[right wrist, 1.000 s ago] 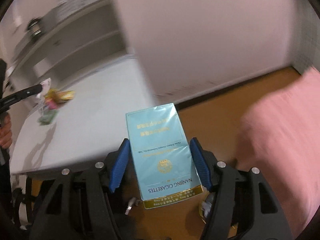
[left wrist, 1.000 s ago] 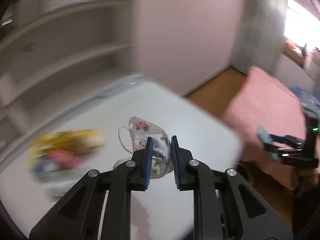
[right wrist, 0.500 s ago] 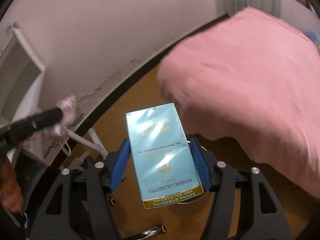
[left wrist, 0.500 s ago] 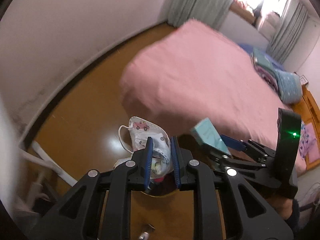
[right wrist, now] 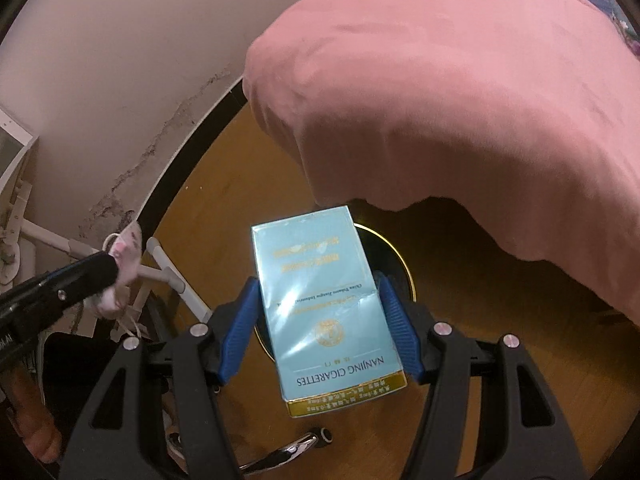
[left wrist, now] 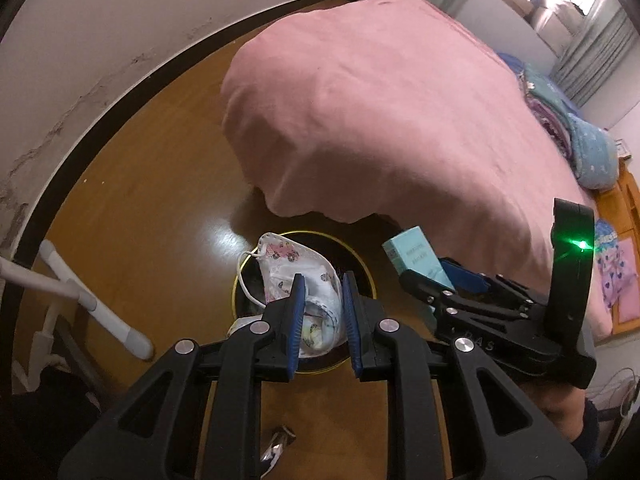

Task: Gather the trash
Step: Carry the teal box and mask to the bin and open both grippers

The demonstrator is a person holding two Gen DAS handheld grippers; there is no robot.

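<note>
My left gripper (left wrist: 322, 280) is shut on a white printed face mask (left wrist: 294, 268) and holds it above a round black bin with a gold rim (left wrist: 362, 270) on the floor. My right gripper (right wrist: 318, 282) is shut on a light blue cigarette pack (right wrist: 320, 300), also over the bin (right wrist: 394, 264). In the left wrist view the right gripper (left wrist: 430, 276) with the pack (left wrist: 416, 258) sits just right of the bin. In the right wrist view the left gripper (right wrist: 110, 270) with the mask (right wrist: 126, 268) is at the left.
A bed with a pink cover (left wrist: 380, 100) overhangs the bin's far side. White table legs (left wrist: 80, 296) stand at the left by the wall and its dark baseboard (left wrist: 120, 100). The floor is brown wood (left wrist: 140, 208). Folded bedding (left wrist: 580, 136) lies far right.
Both grippers have swung away from the white table down toward the floor. The bin has come into view below them. Mask and pack stay held.
</note>
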